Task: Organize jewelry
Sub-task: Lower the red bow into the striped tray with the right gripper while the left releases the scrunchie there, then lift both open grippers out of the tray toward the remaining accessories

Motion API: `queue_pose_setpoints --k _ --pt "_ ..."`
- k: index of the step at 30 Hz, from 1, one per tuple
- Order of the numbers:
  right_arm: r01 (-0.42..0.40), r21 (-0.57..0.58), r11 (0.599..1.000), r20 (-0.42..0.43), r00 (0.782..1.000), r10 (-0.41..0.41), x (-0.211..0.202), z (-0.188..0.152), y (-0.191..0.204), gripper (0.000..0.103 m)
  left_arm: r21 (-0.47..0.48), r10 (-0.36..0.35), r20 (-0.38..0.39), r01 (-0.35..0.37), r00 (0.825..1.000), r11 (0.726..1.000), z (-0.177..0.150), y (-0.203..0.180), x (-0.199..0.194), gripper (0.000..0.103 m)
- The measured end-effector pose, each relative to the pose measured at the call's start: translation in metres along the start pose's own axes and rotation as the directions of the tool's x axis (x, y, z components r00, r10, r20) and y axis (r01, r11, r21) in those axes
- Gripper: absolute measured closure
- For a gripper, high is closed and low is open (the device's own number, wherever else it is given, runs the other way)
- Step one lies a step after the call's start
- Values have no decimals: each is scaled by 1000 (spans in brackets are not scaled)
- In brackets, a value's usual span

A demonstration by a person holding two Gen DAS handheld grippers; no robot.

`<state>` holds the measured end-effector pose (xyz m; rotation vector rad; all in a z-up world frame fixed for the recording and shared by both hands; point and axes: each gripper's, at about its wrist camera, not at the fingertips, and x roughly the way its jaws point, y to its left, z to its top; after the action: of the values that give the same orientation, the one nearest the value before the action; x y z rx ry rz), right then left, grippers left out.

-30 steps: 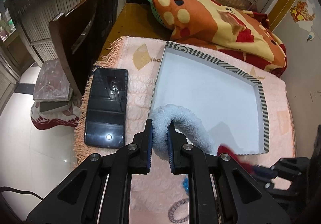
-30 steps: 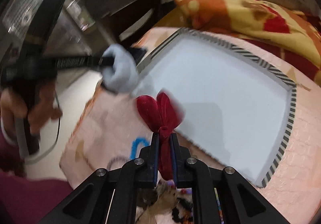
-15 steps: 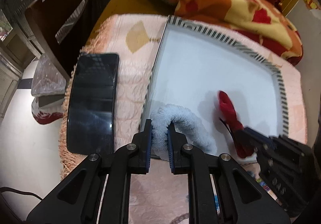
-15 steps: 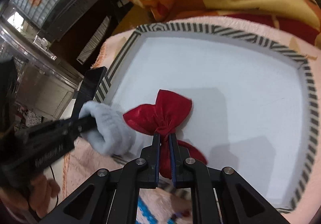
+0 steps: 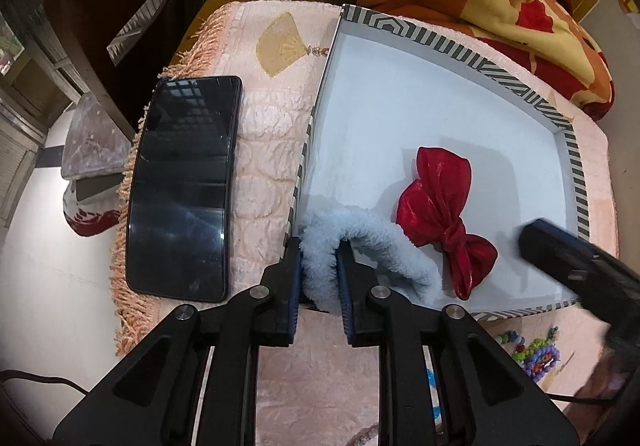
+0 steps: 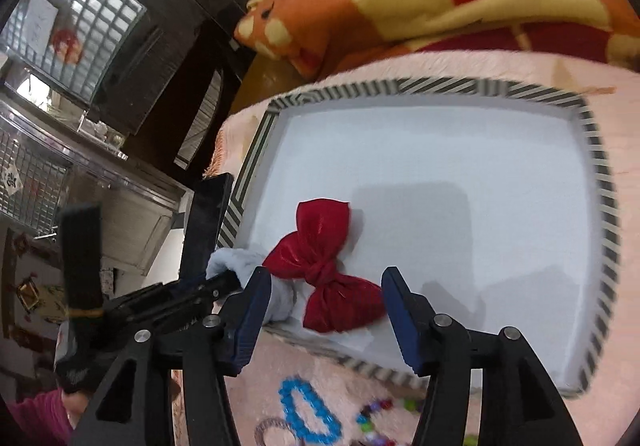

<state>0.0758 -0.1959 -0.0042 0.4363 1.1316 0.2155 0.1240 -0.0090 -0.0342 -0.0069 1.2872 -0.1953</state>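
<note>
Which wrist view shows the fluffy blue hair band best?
The left wrist view: the blue hair band arcs from between the left gripper's fingers into the striped tray. The right wrist view shows only a pale tuft, blocked by gripper fingers and the red bow.

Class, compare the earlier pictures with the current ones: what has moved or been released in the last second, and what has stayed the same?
The right gripper carried the red bow into the striped tray, and its jaws have just been opening, letting it go. The left gripper lowered the fluffy blue scrunchie to the tray's near corner; its jaws have just been opening, the scrunchie still between them. The phone stayed put.
</note>
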Motion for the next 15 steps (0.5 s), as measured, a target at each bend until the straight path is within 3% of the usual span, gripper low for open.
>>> queue_pose_setpoints --k 3,8,15 --pt "33 -25 999 19 999 -33 -17 -14 0 48 7 -15 -1 15 1000 1000 -4 -4 -4 76" --pt "111 -48 993 72 992 -108 -43 -38 -4 33 -2 -33 48 33 998 999 -11 -8 -25 52" --pt "205 -15 979 118 972 -202 -71 -68 -20 29 6 2 168 -3 986 1000 -31 -11 -69 48"
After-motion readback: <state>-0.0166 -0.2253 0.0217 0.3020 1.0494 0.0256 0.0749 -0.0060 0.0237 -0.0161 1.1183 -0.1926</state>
